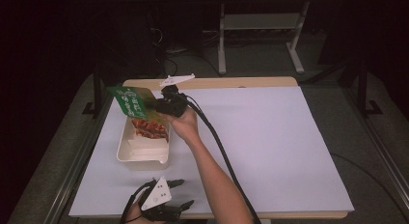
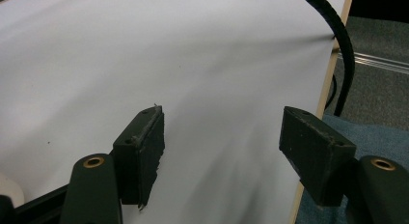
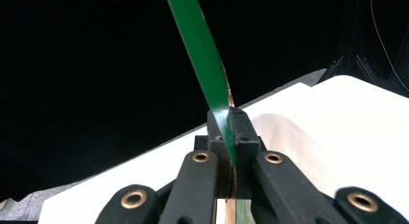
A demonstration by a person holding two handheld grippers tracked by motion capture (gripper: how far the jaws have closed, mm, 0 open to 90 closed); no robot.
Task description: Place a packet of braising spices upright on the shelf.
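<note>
While the right gripper [image 1: 161, 102] pinches the green packet [image 1: 132, 103] above the cream tray [image 1: 126, 154], lower it level. Left gripper [image 1: 181, 192] rests on the worktop [image 1: 270, 137], jaws spread.

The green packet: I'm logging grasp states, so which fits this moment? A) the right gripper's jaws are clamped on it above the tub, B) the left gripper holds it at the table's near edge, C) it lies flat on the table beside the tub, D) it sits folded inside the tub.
A: the right gripper has its jaws closed on the green packet, held above the cream tub.
</note>
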